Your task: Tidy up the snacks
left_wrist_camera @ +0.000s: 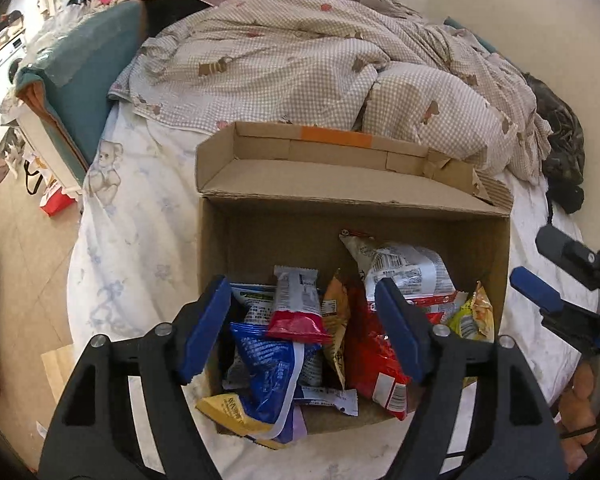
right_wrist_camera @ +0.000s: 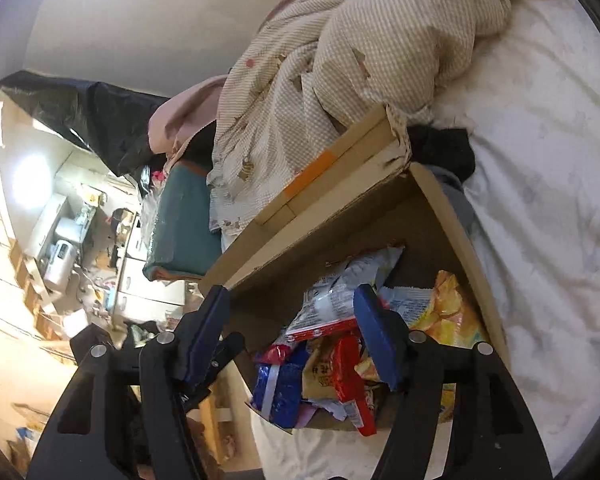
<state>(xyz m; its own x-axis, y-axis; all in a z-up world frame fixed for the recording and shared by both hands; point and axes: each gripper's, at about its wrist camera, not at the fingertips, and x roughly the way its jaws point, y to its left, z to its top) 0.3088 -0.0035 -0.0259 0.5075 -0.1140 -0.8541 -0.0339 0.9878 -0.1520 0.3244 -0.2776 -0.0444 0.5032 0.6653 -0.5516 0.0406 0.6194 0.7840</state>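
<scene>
An open cardboard box [left_wrist_camera: 284, 216] stands on the bed with a heap of snack packets in it. Among them are a white-and-red bar [left_wrist_camera: 296, 304], a blue packet [left_wrist_camera: 268, 368], a red bag [left_wrist_camera: 372, 360] and a yellow packet [left_wrist_camera: 474, 312]. My left gripper [left_wrist_camera: 304, 330] hangs open over the heap, its blue pads apart and pressing on nothing. My right gripper [right_wrist_camera: 294, 332] is open too, above the near edge of the box [right_wrist_camera: 460, 232], over a red packet [right_wrist_camera: 348, 376] and a yellow chip bag [right_wrist_camera: 448, 308]. One of the right gripper's fingers [left_wrist_camera: 536, 288] shows at the right of the box.
A crumpled checked blanket [left_wrist_camera: 300, 60] lies behind the box on the white sheet [left_wrist_camera: 140, 240]. A teal cushion [left_wrist_camera: 80, 80] stands at the bed's left edge, and a dark garment [left_wrist_camera: 560, 140] lies at the right. The floor to the left holds a red bag [left_wrist_camera: 56, 200] and clutter.
</scene>
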